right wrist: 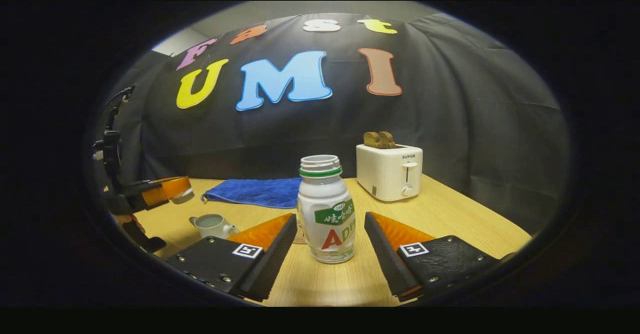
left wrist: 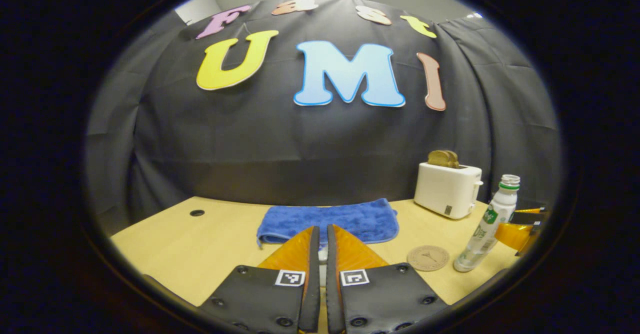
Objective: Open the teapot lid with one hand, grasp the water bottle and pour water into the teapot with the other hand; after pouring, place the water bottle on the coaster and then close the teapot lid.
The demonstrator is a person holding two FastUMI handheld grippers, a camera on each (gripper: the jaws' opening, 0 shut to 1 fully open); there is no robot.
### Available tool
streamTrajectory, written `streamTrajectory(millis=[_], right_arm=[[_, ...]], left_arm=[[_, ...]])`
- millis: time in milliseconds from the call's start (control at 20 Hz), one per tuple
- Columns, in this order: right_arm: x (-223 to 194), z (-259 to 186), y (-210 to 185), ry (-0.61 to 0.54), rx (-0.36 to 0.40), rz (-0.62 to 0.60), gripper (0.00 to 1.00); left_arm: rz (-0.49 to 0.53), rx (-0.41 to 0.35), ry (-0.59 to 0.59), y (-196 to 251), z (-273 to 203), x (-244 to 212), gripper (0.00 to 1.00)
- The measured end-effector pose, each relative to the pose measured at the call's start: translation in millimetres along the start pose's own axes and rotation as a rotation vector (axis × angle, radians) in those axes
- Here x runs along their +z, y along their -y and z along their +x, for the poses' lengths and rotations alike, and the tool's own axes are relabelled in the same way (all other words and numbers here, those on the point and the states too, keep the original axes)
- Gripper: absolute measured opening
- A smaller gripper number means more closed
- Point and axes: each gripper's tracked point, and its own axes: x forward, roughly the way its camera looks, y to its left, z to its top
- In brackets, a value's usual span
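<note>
My left gripper has its fingers nearly together, with a bit of the white teapot lid pinched between them. In the right gripper view that gripper hangs at the far left, holding the lid above the open white teapot. The uncapped water bottle stands upright on the table between the spread fingers of my right gripper, which do not touch it. The round coaster lies just left of the bottle, with the right gripper beyond it.
A blue towel lies at the back middle of the wooden table. A white toaster with bread slices in it stands at the back right. The black cloth wall closes off the back.
</note>
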Motion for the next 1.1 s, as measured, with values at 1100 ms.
streamTrajectory(millis=[1100], right_arm=[[-31, 31, -3, -0.093, -0.036, -0.110, 0.82]], left_arm=[[-0.039, 0.160, -0.047, -105, -5, -18, 0.15]])
